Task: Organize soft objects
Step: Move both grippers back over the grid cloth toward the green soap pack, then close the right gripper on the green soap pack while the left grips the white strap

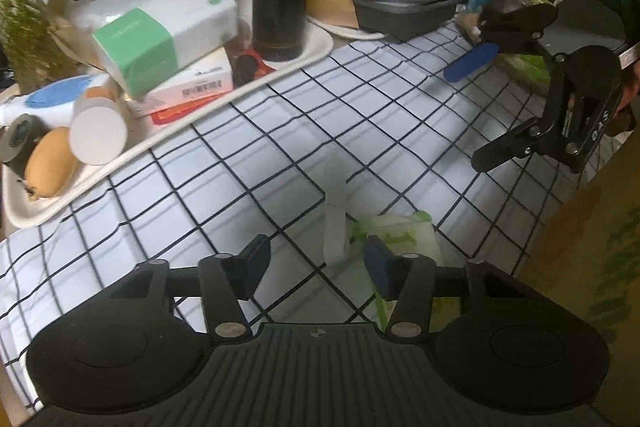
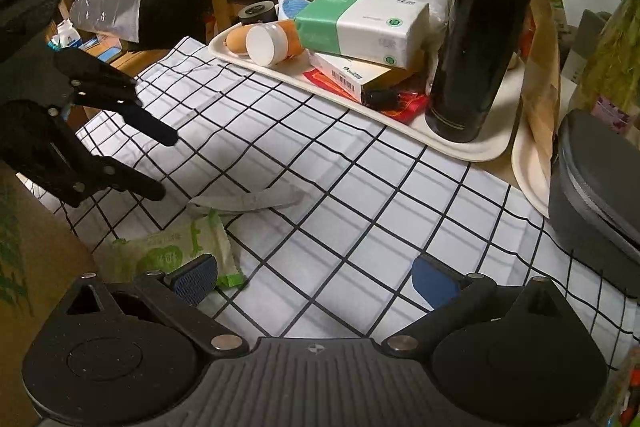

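Right now you are working over a white cloth with a black grid [image 1: 280, 131], wrinkled in places, which is covering the table nearest you. Your left gripper [image 1: 316, 267] is hovering low over it with its jaws parted and nothing clasped; the green-and-white tissue pack [image 1: 404, 239] is lying flat on the cloth just beside the right-hand pad, partly hidden behind it, not between the two pads. A pale strip [image 1: 335, 227] is lying on the cloth just ahead of the gap.

From the right wrist, your right gripper [image 2: 316, 279] is standing wide apart and gripping nothing; the same pack is sitting at its left pad, poking out past it, while bare cloth is filling the gap.

Farther on, a cream tray [image 2: 460, 147] is resting along the cloth's far edge, carrying a tall black bottle [image 2: 480, 39], a green-and-white box [image 2: 360, 27] stacked on a flatter carton, an orange-sided jar [image 2: 272, 43] on its side and an egg-shaped thing [image 2: 236, 39]. A grey zip case [image 1: 404, 3] is sitting beside the tray. Behind, clutter, paper bags and plant stems are crowding the room.
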The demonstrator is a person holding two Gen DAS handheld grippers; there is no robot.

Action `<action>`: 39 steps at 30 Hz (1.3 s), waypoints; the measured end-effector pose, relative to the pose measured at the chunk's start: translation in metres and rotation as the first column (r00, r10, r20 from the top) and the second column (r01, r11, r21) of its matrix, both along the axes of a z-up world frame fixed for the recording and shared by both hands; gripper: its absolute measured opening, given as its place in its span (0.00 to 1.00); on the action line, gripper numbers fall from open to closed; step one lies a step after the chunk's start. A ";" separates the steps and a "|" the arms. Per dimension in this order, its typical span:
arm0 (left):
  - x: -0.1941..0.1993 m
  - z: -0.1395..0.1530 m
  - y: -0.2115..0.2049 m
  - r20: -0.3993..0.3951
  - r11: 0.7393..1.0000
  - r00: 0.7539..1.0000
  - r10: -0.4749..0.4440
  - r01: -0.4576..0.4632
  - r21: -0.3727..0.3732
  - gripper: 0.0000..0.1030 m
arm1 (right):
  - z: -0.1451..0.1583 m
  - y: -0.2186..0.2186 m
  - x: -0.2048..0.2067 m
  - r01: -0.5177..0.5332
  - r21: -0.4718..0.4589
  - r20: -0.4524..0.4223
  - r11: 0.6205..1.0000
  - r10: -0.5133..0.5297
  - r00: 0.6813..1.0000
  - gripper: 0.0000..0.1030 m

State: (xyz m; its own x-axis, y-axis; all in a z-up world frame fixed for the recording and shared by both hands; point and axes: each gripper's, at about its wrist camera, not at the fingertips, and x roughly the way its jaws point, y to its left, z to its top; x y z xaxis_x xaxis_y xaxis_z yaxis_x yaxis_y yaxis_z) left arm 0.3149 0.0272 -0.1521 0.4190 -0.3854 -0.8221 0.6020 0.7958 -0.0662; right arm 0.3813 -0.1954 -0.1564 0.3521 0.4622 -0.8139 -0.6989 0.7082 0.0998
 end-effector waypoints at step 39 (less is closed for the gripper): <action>0.032 0.038 0.018 0.083 0.985 0.983 0.161 -0.156 -0.069 0.13 | -0.040 0.043 0.006 -0.269 0.171 -0.192 0.948 0.300 0.934 0.69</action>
State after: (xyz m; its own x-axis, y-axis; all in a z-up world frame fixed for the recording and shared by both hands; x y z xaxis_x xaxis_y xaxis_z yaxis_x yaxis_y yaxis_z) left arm 0.3472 0.0451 -0.1144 0.5485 -0.3572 -0.7560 0.4740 0.8777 -0.0708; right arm 0.3874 -0.1522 -0.1967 0.0146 0.6321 -0.7748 -0.8204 0.4505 0.3521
